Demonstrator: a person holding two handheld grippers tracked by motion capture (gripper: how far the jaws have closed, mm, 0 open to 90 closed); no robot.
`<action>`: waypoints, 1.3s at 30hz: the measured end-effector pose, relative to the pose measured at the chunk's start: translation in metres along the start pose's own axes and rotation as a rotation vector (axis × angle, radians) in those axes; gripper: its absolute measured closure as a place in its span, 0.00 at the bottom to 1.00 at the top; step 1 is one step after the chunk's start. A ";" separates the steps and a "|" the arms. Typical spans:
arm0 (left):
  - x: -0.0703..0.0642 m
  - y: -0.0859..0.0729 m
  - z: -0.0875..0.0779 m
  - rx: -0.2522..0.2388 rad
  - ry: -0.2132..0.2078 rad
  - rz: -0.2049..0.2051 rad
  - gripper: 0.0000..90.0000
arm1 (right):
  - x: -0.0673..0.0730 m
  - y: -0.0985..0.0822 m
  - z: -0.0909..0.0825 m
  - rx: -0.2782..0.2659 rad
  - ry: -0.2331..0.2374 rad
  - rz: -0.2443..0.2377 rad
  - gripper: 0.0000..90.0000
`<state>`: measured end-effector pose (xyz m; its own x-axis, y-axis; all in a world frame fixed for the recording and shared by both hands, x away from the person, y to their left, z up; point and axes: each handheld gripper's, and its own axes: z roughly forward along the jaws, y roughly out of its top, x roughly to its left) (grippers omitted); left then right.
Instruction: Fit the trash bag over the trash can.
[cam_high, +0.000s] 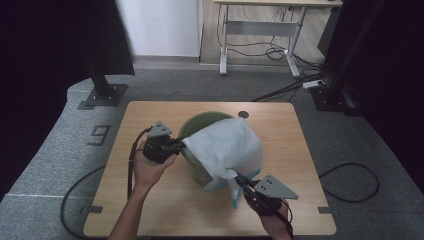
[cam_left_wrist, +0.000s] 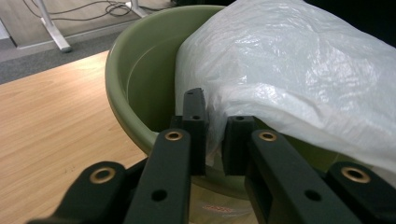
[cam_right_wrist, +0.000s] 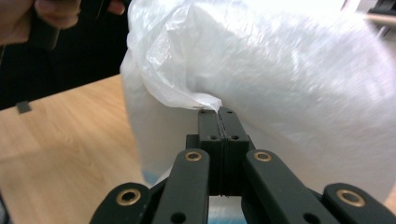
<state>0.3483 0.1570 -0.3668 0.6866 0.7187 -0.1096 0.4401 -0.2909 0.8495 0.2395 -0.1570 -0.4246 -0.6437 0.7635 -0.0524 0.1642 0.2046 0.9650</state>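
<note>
Nearest, the right gripper (cam_high: 243, 186) is clamped tight on a crinkled fold of the thin, translucent white plastic bag (cam_high: 225, 145). Beyond it, the left gripper (cam_high: 181, 145) pinches the bag's edge at the round, smooth green bucket's (cam_high: 192, 124) rim on the wooden table (cam_high: 150, 200).

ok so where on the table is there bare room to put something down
Bare wood lies left of the green bucket, between the left gripper and the table edge, and right of the white plastic bag, out to the far right corner. Along the near edge there is room between the forearms. The middle is crowded: bucket, bag, right gripper.
</note>
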 end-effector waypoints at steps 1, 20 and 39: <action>0.000 0.000 0.000 0.000 0.000 0.000 0.89 | 0.000 0.000 0.000 0.000 0.000 0.000 0.98; -0.033 0.013 -0.007 -0.026 -0.089 0.108 0.35 | -0.009 0.022 0.007 -0.026 0.003 -0.002 0.98; -0.035 0.014 0.018 0.003 -0.021 0.067 0.93 | -0.011 0.014 0.004 -0.038 0.044 0.010 0.87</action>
<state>0.3412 0.1162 -0.3602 0.7270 0.6837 -0.0633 0.3942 -0.3401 0.8538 0.2514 -0.1600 -0.4116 -0.6748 0.7373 -0.0322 0.1425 0.1729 0.9746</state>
